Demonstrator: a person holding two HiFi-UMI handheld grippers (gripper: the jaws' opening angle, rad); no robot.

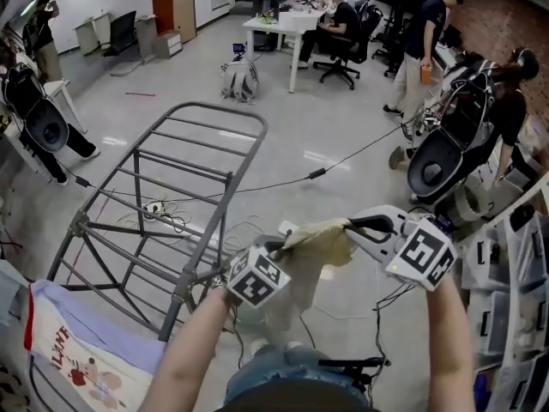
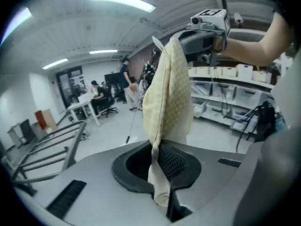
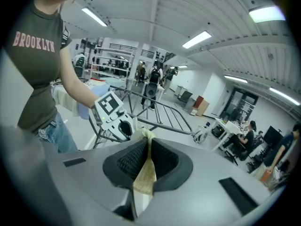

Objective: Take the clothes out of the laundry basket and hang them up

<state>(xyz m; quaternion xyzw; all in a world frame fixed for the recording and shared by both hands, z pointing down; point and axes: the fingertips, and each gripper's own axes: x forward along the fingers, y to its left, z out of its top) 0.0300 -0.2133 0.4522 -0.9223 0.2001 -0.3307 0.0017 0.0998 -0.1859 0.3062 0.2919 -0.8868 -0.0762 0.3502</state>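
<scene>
A pale yellow checked cloth (image 1: 319, 240) stretches between my two grippers in front of me. My left gripper (image 1: 276, 249) is shut on its left end, and in the left gripper view the cloth (image 2: 169, 88) rises from the closed jaws (image 2: 157, 161) toward the right gripper (image 2: 207, 27). My right gripper (image 1: 353, 225) is shut on the other end; the fabric (image 3: 143, 175) is pinched between its pads (image 3: 147, 149), with the left gripper (image 3: 115, 117) just beyond. The grey drying rack (image 1: 163, 196) stands to the left, its upper wing tilted.
A lavender cloth with red print (image 1: 77, 350) hangs on the rack's near left corner. Cables and a power strip (image 1: 159, 209) lie on the floor. Shelves with bins (image 1: 515, 316) line the right. People sit and stand at desks (image 1: 287, 24) far off.
</scene>
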